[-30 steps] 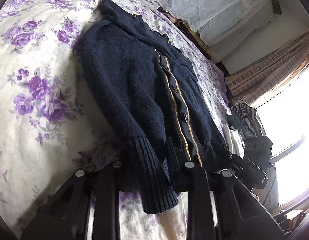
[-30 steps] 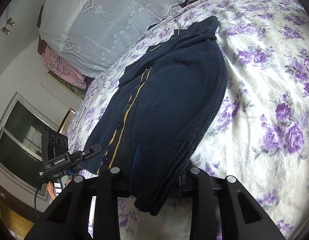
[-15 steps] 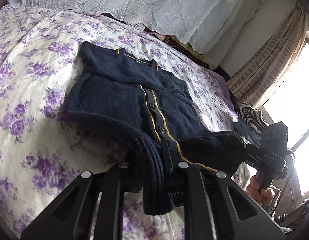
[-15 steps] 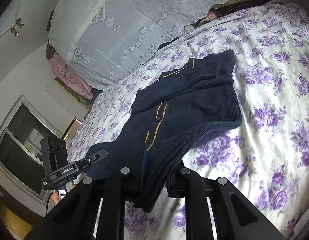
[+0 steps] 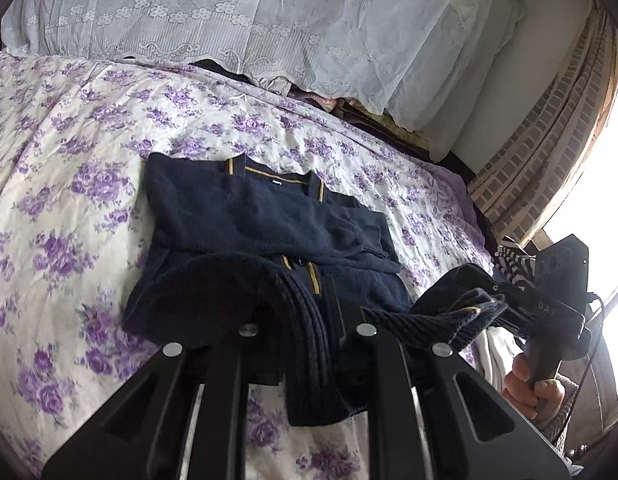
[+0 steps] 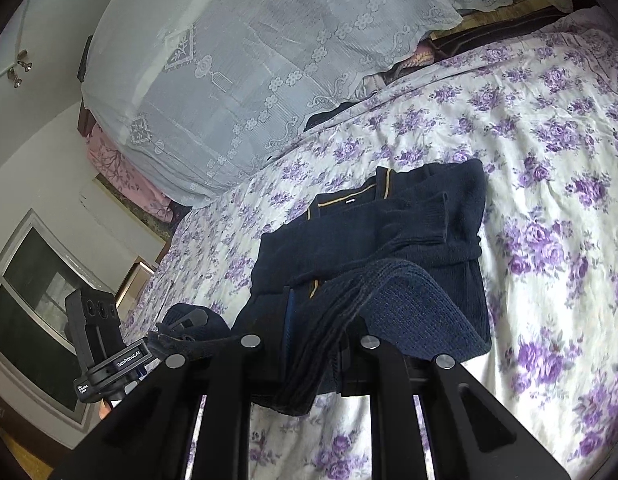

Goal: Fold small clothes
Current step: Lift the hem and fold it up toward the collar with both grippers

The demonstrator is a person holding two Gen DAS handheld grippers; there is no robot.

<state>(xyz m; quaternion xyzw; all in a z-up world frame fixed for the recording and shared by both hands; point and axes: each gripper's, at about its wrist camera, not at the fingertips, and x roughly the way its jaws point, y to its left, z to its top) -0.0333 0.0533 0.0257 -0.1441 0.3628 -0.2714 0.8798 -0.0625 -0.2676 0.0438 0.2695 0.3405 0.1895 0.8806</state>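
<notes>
Hand-held grippers pinching cardigan hem

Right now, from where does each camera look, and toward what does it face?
Left wrist: sits on the left gripper, facing the navy knitted cardigan and white lace pillow; right gripper and hand show.
Right wrist: sits on the right gripper, facing the same; left gripper shows.
Shared: cardigan, purple-flowered bedsheet.
</notes>
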